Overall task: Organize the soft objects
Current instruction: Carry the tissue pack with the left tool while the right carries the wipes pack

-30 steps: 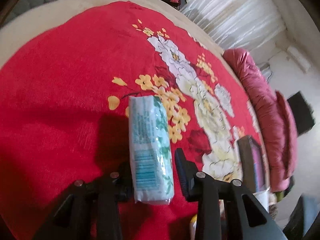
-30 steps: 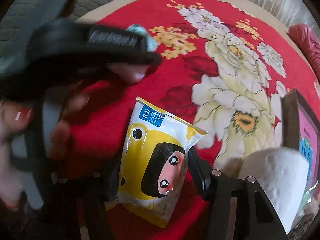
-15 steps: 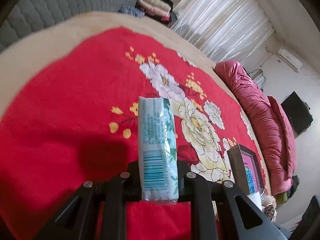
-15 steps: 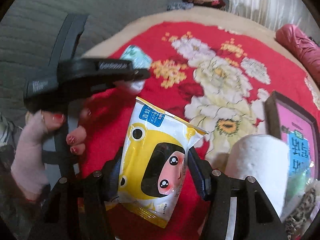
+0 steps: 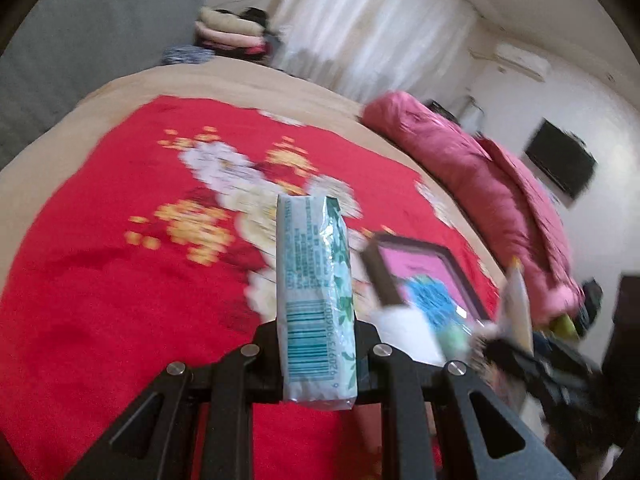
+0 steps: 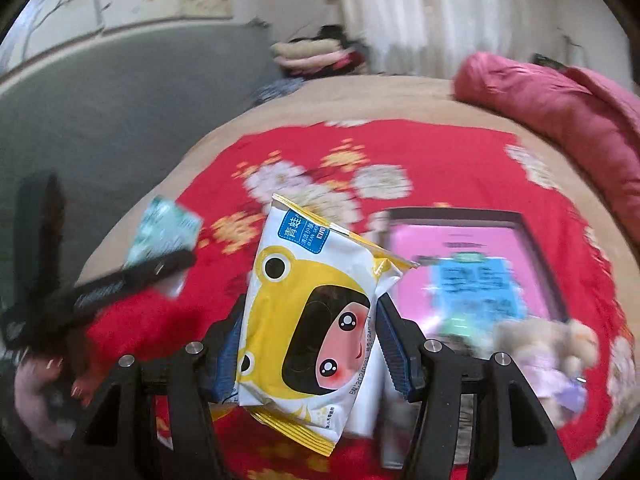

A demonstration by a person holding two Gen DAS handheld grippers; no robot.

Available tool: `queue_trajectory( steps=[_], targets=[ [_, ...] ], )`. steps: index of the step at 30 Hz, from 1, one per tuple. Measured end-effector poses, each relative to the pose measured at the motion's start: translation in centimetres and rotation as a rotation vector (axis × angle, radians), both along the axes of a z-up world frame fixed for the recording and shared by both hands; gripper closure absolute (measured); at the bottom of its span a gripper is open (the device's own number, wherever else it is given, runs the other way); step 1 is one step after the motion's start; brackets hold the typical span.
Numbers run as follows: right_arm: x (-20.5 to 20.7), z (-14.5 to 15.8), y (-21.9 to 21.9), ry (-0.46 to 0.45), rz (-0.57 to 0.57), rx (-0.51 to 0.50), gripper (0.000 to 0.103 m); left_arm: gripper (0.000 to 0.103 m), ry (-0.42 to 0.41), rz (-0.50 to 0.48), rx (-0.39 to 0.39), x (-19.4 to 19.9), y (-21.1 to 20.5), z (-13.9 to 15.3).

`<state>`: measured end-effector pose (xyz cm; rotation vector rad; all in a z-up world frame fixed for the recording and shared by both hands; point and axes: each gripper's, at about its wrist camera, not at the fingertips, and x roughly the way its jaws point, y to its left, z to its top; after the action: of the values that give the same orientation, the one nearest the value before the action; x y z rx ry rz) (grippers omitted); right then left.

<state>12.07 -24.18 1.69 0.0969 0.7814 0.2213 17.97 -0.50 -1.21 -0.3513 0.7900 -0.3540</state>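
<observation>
A white and green tissue pack [image 5: 312, 280] with a barcode stands on end between the pads of my left gripper [image 5: 316, 336], which is shut on its lower part, above the red floral blanket [image 5: 100, 280]. In the right wrist view my right gripper [image 6: 312, 332] is shut on a yellow and white wet-wipes pack [image 6: 308, 300] with a cartoon face, also held off the blanket. That view shows the tissue pack [image 6: 164, 232] again at the left, with a person's hand [image 6: 36, 380] below it. The wipes pack's edge [image 5: 516, 304] shows at the right of the left wrist view.
A dark-framed pink box [image 6: 472, 264] lies on the blanket's right side, with a white roll [image 5: 404, 332] and a plush toy [image 6: 548, 352] near it. A rolled pink quilt [image 5: 480, 184] lines the bed's far edge. Folded clothes [image 5: 232, 34] are stacked beyond a grey headboard [image 6: 120, 120].
My left jaws closed onto the tissue pack as it lay on the blanket. Both grippers then rose and tilted up, lifting their packs clear of the blanket.
</observation>
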Motion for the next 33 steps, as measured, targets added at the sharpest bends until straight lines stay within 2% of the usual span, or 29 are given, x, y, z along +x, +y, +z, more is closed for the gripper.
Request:
queue_trajectory(
  steps=[10, 15, 18, 24, 33],
  targets=[
    [-2.7, 1.0, -11.3, -0.019, -0.254, 0.035, 0.042, 0.082, 0.011, -0.253, 0.049, -6.0, -12.3, 1.4],
    [-3.9, 0.5, -15.0, -0.014, -0.328, 0.053, 0.042, 0.082, 0.043, -0.353, 0.040, -8.0, -17.3, 1.3],
    [-4.2, -0.1, -16.3, -0.006, -0.349, 0.075, 0.042, 0.082, 0.047, -0.401, 0.064, -8.7, -20.3, 1.0],
    [-4.1, -0.8, -16.9, 0.010, -0.341, 0.070, 0.041, 0.082, 0.093, -0.427, 0.124, -8.2, -24.3, -0.9],
    [-2.9, -2.0, -17.1, 0.043, -0.321, 0.063, 0.041, 0.082, 0.135, -0.422, 0.180, -5.9, -26.7, -2.8]
  ],
)
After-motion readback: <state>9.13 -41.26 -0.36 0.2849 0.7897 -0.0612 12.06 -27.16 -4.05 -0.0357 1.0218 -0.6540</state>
